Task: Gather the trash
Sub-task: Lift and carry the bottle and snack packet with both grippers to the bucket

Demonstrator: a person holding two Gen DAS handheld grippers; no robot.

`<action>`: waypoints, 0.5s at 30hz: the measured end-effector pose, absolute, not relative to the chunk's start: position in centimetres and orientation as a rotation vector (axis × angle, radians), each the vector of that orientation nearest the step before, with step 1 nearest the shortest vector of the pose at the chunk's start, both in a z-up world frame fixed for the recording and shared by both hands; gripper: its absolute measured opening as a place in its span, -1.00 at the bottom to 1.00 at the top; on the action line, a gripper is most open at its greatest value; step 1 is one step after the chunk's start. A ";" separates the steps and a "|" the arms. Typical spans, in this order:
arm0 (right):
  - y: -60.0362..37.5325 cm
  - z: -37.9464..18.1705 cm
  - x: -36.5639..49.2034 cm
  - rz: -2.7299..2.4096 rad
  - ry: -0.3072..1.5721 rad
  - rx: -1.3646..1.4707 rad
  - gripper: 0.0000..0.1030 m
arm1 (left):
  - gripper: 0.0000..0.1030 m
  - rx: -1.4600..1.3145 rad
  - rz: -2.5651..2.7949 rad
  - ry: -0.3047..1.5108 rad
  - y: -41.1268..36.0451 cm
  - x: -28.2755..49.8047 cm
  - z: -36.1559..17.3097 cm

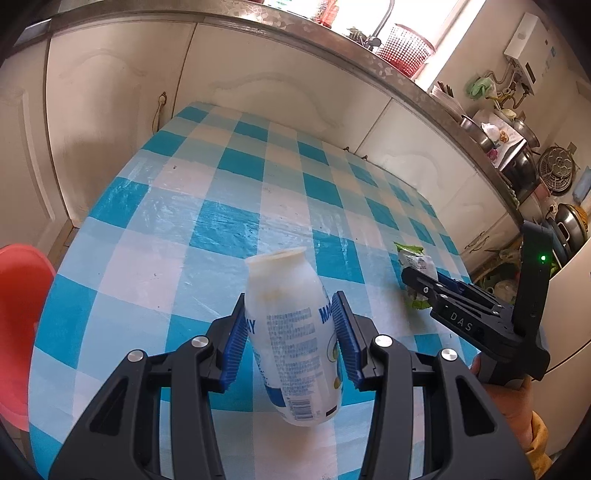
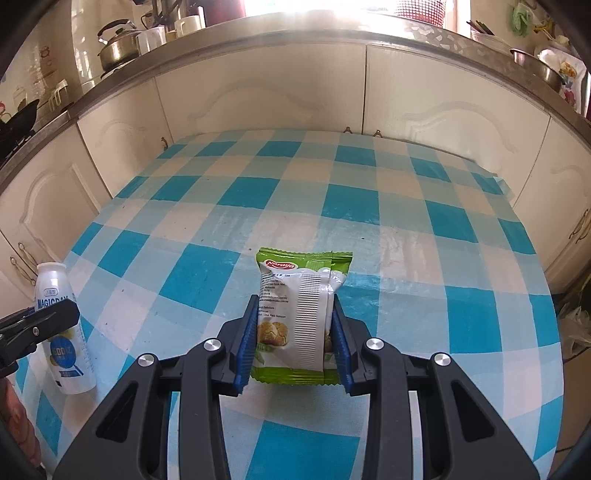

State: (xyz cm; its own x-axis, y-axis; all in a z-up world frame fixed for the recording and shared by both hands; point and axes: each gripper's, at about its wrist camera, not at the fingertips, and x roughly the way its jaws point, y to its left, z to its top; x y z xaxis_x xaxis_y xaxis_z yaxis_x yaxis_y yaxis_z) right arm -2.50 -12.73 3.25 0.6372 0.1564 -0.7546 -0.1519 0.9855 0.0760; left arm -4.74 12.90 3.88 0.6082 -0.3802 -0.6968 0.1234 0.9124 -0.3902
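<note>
Bright daylight from a blown-out window (image 1: pixel 369 14), glare streaks on the checked tablecloth (image 2: pixel 369 236), heavy fisheye bending, dark vignetted corners, sharp focus

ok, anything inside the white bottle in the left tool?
Cannot tell. The white bottle, clamped in the left tool, has no cap; its open mouth shows only the rim with yellowish residue. The opaque walls hide whatever is inside.
</note>
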 end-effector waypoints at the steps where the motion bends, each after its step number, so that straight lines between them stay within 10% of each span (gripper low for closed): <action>1: -12.4 3.5 -2.7 0.183 0.859 0.002 -0.28 | -0.10 -0.321 -0.294 0.870 13.2 -4.9 3.9; 15: -6.7 6.5 -5.2 0.296 0.815 -0.053 -0.28 | -0.10 -0.361 -0.225 0.822 18.1 -7.5 4.7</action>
